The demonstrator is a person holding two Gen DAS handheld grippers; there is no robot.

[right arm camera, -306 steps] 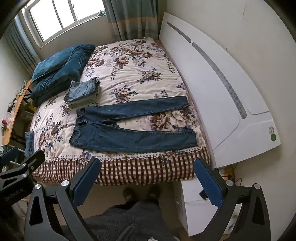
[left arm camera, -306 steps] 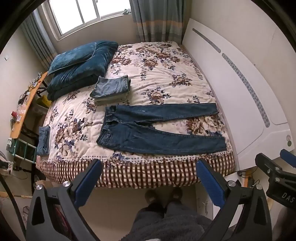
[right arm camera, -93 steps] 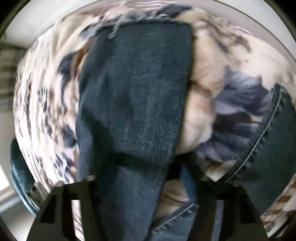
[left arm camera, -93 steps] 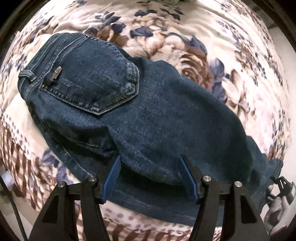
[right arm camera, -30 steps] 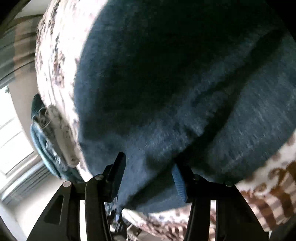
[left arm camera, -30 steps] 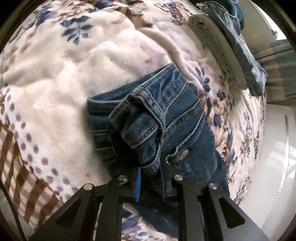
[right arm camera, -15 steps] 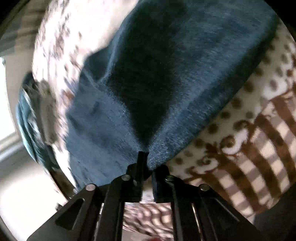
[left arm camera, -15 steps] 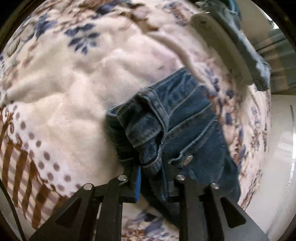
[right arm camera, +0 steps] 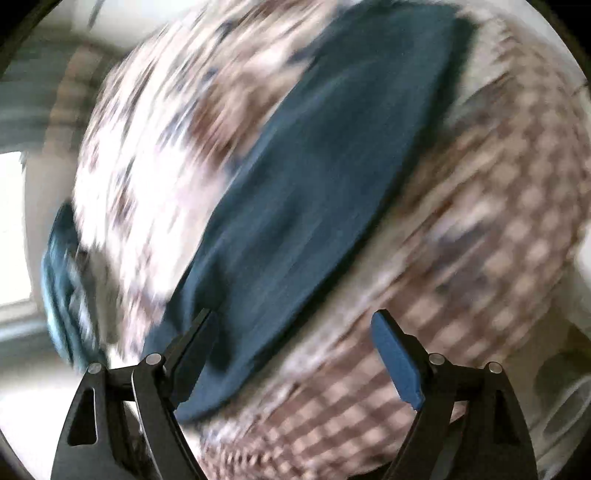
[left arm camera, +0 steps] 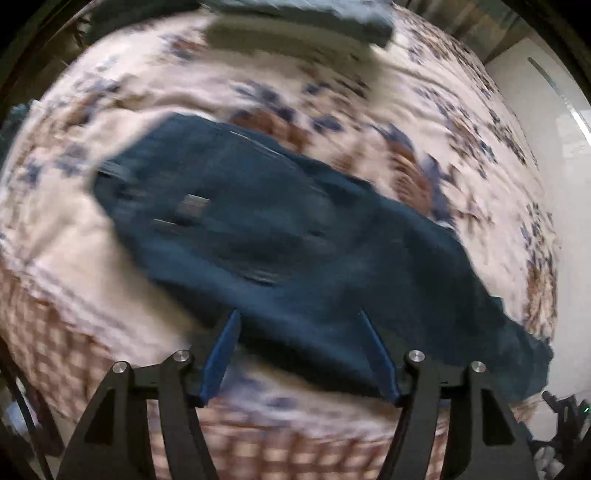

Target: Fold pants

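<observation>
The dark blue jeans (left arm camera: 280,243) lie on the floral bedspread (left arm camera: 424,110), folded lengthwise into one long band with the waist at the left and the legs running right. My left gripper (left arm camera: 299,325) is open and empty, just above the near edge of the jeans. In the right wrist view the jeans (right arm camera: 314,177) run diagonally along the bed edge. My right gripper (right arm camera: 295,332) is open and empty, over the near edge of the jeans and the checked bed skirt (right arm camera: 498,240). Both views are blurred by motion.
A stack of folded jeans (left arm camera: 295,22) lies at the back of the bed. The white headboard (left arm camera: 561,110) stands at the right. A blue cushion (right arm camera: 59,288) shows at the left in the right wrist view. The checked skirt (left arm camera: 74,350) marks the bed's front edge.
Both grippers were shut on the jeans half a second ago; both have opened, let go and pulled back. The jeans now lie flat on the bed.
</observation>
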